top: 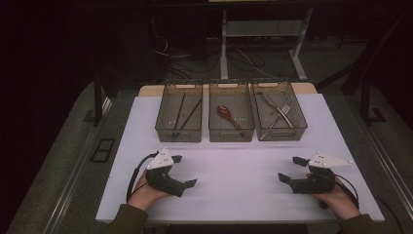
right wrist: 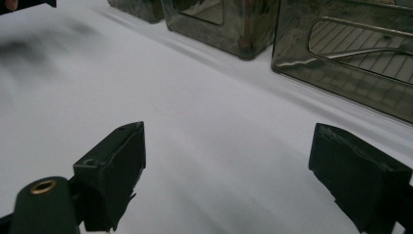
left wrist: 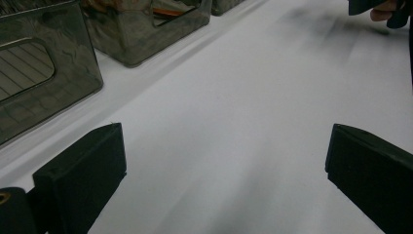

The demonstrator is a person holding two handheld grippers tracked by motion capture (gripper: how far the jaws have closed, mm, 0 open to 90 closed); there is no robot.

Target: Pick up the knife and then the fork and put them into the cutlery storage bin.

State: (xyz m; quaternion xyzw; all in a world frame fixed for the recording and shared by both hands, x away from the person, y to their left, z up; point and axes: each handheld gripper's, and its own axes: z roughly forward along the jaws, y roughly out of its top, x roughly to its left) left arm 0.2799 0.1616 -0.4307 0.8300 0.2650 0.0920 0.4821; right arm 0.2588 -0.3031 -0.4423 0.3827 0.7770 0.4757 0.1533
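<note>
Three bins (top: 231, 111) line desk's (top: 234, 195) far edge, cutlery sorted by type. You rest left tongs (top: 181, 170) and right tongs (top: 289, 168) on bare desk, both spread, empty, facing inward—ready posture.

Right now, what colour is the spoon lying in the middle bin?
The spoon is red or reddish-brown, in the middle bin; the high view shows it best.

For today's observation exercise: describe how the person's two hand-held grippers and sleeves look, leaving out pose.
Both the left gripper and right gripper are black, each with two blocky jaws and a pale grey three-cornered plate on top. A black cable trails from each. The sleeves are dark olive.
</note>
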